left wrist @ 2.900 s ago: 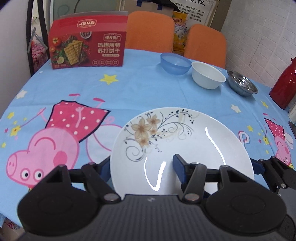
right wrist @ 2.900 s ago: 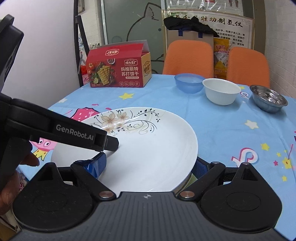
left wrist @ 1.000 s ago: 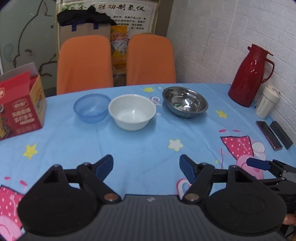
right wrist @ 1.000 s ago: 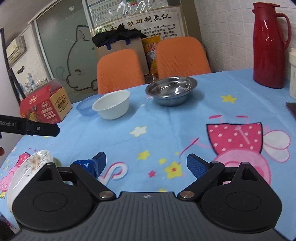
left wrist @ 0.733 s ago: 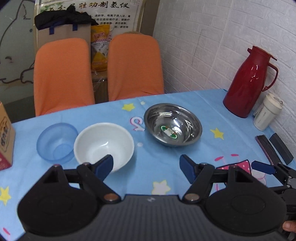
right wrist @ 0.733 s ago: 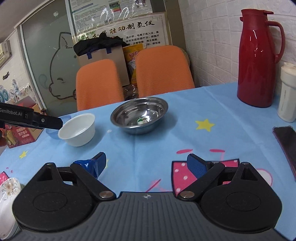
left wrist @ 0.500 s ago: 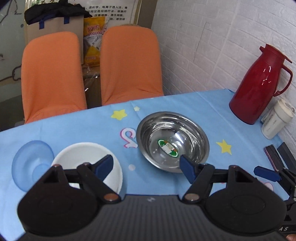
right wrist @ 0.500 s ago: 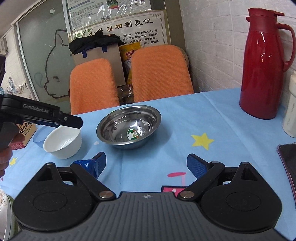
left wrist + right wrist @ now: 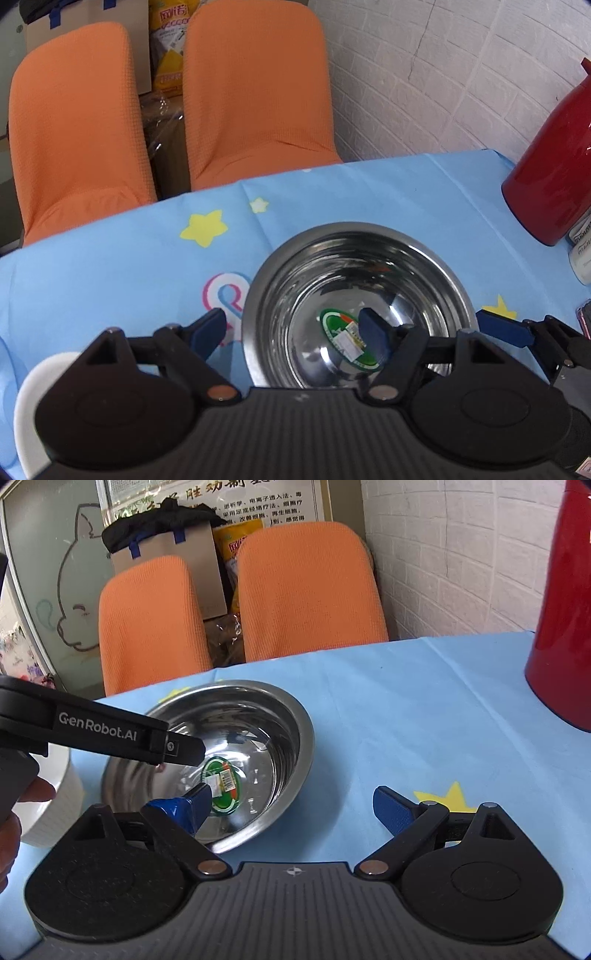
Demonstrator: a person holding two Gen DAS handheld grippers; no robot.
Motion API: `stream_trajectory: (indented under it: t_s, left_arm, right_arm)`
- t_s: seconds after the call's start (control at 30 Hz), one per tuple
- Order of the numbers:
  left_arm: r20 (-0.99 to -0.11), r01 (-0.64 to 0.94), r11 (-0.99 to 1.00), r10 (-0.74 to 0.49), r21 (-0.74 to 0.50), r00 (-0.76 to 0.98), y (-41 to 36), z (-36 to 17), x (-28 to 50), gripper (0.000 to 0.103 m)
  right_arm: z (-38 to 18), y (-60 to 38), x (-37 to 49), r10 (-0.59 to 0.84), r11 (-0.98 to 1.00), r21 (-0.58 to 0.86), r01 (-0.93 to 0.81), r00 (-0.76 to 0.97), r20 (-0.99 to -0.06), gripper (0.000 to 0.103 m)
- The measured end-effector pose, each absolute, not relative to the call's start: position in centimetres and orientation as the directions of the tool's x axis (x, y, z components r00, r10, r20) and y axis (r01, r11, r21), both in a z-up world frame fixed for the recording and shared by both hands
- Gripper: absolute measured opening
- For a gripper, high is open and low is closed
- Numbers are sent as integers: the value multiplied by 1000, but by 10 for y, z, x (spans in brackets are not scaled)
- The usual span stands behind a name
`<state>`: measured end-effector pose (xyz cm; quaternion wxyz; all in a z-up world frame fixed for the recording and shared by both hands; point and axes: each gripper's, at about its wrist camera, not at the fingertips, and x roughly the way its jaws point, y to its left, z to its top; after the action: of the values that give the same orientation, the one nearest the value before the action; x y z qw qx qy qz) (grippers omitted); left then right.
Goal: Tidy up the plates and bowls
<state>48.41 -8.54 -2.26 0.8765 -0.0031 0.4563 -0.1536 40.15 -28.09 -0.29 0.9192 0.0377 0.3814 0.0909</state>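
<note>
Straddling the steel bowl (image 9: 354, 295) rim, both jaws spread.

Steel bowl (image 9: 332, 258) sitting upright, lower centre of frame, green sticker (image 9: 343, 341) inside; white bowl (image 9: 26, 402) peeking at lower left.

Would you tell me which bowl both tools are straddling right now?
The steel bowl, with the green sticker inside; the white bowl sits off to its left.

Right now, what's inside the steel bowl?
The steel bowl holds only a green sticker with a barcode label on its bottom. One finger of each open gripper, left gripper and right gripper, hangs over it, hiding part of the inside.
</note>
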Motion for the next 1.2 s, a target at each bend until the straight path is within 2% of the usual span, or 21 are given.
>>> stream_trajectory:
  t_s: [0.13,0.53,0.67,0.87,1.0,1.1,1.2]
  left_arm:
    - [-805,279,951,-267,-131,530,-94,-28,487,71]
    - [-811,290,949,-267,-126,520,-100,-36,488,71]
    - [-811,291,950,-259,-115,525,-102,-37,488,71]
    - [-806,297,946,-273,-126,526,-102,-37,487,71]
    - [-802,314,947,-244,-75,546,-109,-38,484,63]
    - [-802,333,940,-256,-77,540,-109,-37,482,58]
    - [-814,331,939,-266,-96,517,-106,-35,481,57]
  right_arm:
    - [-7,-279,407,210,978,152,-145,688,-695,82]
    - [-13,-268,408,164,982,42,-185,717,-677,84]
    - [-12,-268,410,157,984,44,-174,715,-682,84]
    - [-6,-274,409,247,969,167,-182,703,-667,81]
    - [-8,-263,409,246,968,131,-214,697,-673,80]
    - [-6,-255,407,272,959,129,-252,692,-668,76]
    - [-1,-253,403,282,956,138,-260,676,-681,77]
